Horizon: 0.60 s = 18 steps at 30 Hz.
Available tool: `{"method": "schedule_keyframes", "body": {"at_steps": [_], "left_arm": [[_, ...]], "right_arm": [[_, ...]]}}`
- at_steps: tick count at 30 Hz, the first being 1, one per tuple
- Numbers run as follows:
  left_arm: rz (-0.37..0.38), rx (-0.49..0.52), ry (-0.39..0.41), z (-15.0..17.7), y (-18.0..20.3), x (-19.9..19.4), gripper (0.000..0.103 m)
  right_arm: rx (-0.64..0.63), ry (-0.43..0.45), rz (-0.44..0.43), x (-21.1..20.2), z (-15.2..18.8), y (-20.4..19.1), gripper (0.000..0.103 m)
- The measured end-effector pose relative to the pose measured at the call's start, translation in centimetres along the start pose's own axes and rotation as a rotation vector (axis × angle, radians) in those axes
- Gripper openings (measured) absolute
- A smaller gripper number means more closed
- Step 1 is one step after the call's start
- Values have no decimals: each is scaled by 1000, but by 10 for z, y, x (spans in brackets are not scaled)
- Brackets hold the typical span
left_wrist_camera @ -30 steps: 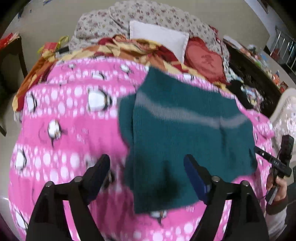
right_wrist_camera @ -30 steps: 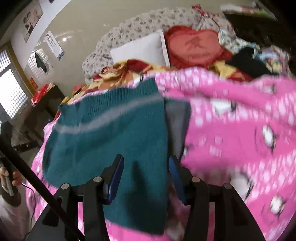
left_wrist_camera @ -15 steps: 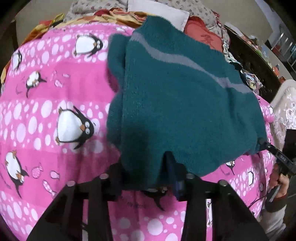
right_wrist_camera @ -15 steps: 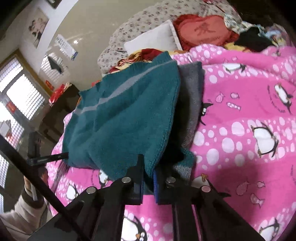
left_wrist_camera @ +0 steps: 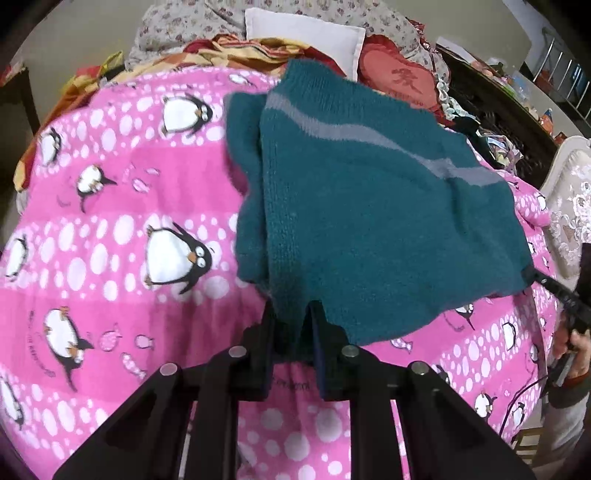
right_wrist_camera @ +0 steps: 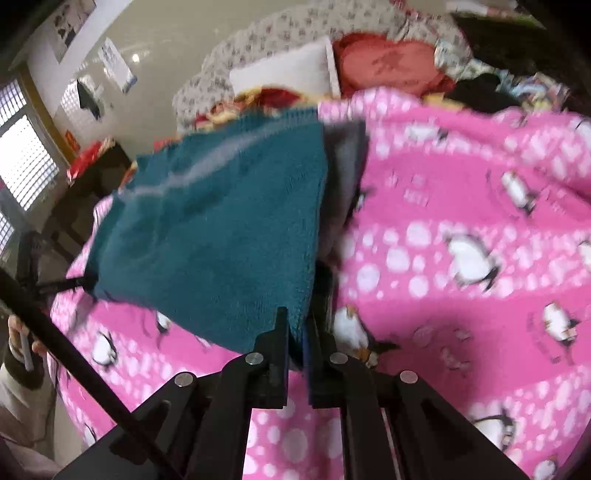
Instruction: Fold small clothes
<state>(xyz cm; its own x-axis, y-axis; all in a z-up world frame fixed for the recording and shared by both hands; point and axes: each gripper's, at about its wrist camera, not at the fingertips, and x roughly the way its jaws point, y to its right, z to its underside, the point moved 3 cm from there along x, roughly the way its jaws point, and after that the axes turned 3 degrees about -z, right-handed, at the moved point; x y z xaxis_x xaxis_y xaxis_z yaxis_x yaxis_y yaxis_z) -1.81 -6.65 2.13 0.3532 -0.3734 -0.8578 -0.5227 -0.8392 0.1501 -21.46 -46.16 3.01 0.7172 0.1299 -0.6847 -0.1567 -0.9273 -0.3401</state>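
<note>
Left gripper was closing w/ the sweater hem pinched between; right gripper clamped its other corner, above the pink blanket.

Pink penguin blanket lying open at nine o'clock; pillows and clutter crowding twelve to two o'clock.

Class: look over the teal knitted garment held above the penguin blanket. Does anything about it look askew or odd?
Yes. The teal garment hangs unevenly: a second teal layer sticks out past one side edge, and grey fabric juts from under the opposite edge. The layers are not squared. No damage shows.
</note>
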Motion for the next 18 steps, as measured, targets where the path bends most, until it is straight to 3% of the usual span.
{"method": "schedule_keyframes", "body": {"at_steps": [3, 7, 11, 14, 18], "left_arm": [[-3, 2, 38, -6, 4, -11, 17], [-25, 1, 50, -18, 17, -4, 17], [-83, 13, 56, -20, 23, 11, 32], [-123, 19, 54, -18, 23, 22, 40], [-129, 10, 46, -15, 20, 29, 43]], "right_arm": [[-59, 33, -50, -9, -9, -28, 9], [-176, -9, -167, 15, -15, -84, 9], [-267, -70, -162, 60, -18, -119, 9], [-271, -123, -165, 88, -10, -124, 10], [-187, -213, -215, 110, 5, -106, 10]]}}
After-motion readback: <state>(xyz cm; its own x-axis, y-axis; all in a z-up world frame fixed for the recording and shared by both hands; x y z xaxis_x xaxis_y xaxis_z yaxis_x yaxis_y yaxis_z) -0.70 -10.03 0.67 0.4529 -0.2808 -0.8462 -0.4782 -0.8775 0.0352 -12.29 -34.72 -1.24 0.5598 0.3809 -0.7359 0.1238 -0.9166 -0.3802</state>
